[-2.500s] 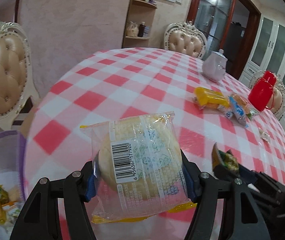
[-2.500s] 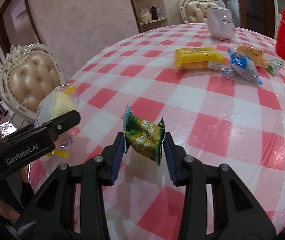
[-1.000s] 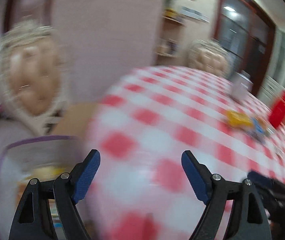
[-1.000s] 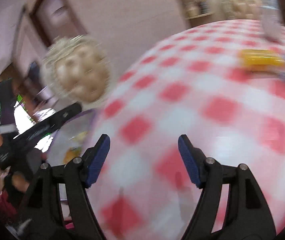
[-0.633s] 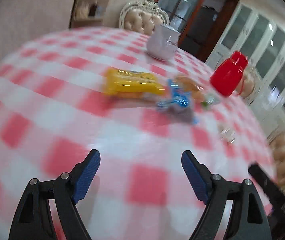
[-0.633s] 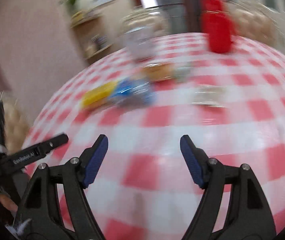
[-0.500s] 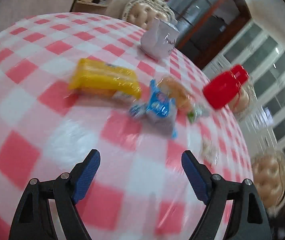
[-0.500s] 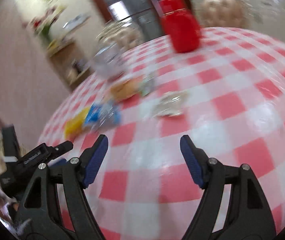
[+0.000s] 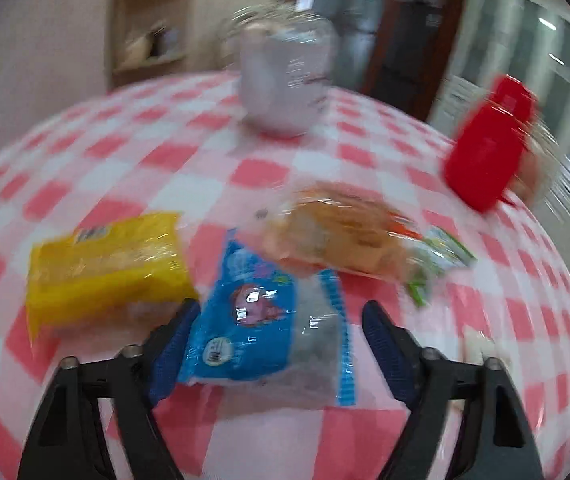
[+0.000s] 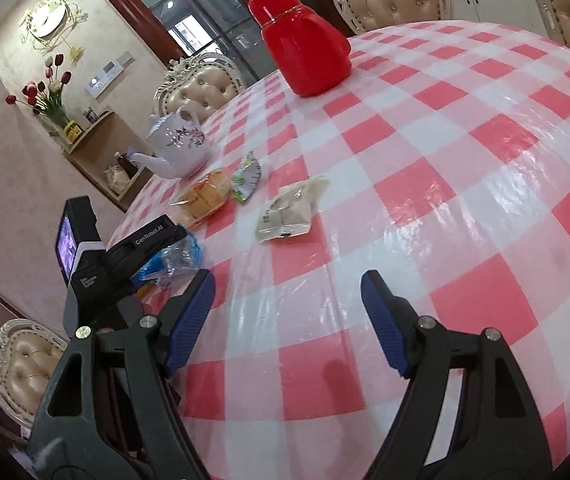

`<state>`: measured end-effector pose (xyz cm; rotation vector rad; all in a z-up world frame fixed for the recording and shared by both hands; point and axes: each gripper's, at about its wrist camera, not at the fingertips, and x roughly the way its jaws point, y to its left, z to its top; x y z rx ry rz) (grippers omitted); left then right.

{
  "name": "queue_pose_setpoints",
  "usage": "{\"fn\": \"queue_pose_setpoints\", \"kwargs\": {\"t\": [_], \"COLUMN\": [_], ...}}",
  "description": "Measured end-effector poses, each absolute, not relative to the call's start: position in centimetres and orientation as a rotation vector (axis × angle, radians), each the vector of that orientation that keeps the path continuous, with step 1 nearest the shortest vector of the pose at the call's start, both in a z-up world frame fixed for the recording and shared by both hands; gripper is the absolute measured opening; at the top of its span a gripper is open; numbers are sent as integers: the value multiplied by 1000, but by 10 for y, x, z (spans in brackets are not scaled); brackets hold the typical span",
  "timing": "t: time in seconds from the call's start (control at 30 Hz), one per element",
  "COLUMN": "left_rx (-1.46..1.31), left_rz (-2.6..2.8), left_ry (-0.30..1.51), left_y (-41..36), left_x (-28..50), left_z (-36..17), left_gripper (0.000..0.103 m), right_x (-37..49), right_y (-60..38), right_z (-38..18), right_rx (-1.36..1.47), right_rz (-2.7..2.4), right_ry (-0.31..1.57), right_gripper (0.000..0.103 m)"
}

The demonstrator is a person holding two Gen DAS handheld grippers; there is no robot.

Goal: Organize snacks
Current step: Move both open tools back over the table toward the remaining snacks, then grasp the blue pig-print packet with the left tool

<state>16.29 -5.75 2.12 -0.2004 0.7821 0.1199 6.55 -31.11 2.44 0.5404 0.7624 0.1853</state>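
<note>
Blue-and-clear plastic snack packet lies on red-and-white checked table, between jaws of your left tool; jaws closing, right pad not yet touching. Yellow wrapped cake just beside. Your right tool spread apart over bare table, empty.

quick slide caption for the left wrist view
Left gripper closing around a blue snack packet on the checked tablecloth, beside a yellow packet.

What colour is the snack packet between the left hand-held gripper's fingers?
Blue, with a clear section, the snack packet shows best in the left wrist view.
</note>
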Motion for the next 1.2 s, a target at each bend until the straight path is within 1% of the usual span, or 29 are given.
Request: {"fn": "queue_pose_setpoints", "kwargs": {"t": [0.03,0.07,0.17,0.33,0.4,0.47,0.5,0.53,0.57,0.63,0.67,0.73,0.83,0.93,1.0,1.03,1.1,1.2], "left_rx": [-167,-162,-153,-170,-215,-277,-300,-326,-341,-373,-368,-330,-294,-241,-186,-171,-187,-219], "left_rz": [100,79,7,-68,-84,-109,-112,-102,-89,-66,-65,-55,-98,-148,-158,-161,-174,-161], "left_ry": [770,755,759,778,788,816,832,843,849,858,856,853,846,824,830,854,884,878], "left_y": [-61,-62,-62,-42,-24,-6,2,11,15,21,21,15,4,-7,-17,-20,-19,-15], "left_x": [158,153,131,81,64,55,53,54,53,56,57,58,59,58,61,65,69,68], "left_z": [23,26,31,31,30,26,23,21,20,20,21,22,20,20,16,12,7,7], "left_gripper": [46,43,39,39,42,54,59,68,72,72,74,77,77,78,79,81,81,84], "right_x": [66,68,72,90,103,119,128,134,140,155,162,175,194,200,196,194,190,179], "right_y": [-309,-308,-304,-300,-296,-292,-288,-285,-282,-277,-274,-268,-253,-238,-231,-231,-234,-240], "right_z": [23,22,14,9,7,5,3,2,1,-1,-1,-2,-3,-5,-5,-4,-2,5], "right_rx": [520,502,463,397,371,359,349,339,326,304,292,260,181,73,23,11,21,57], "right_rz": [175,165,140,117,117,134,146,151,156,156,151,146,118,79,80,74,71,96], "right_ry": [763,767,787,795,810,839,853,861,868,885,887,895,910,928,930,924,906,855], "right_gripper": [78,78,78,78,79,79,79,79,80,81,84,84,87,86,75,64,62,61]}}
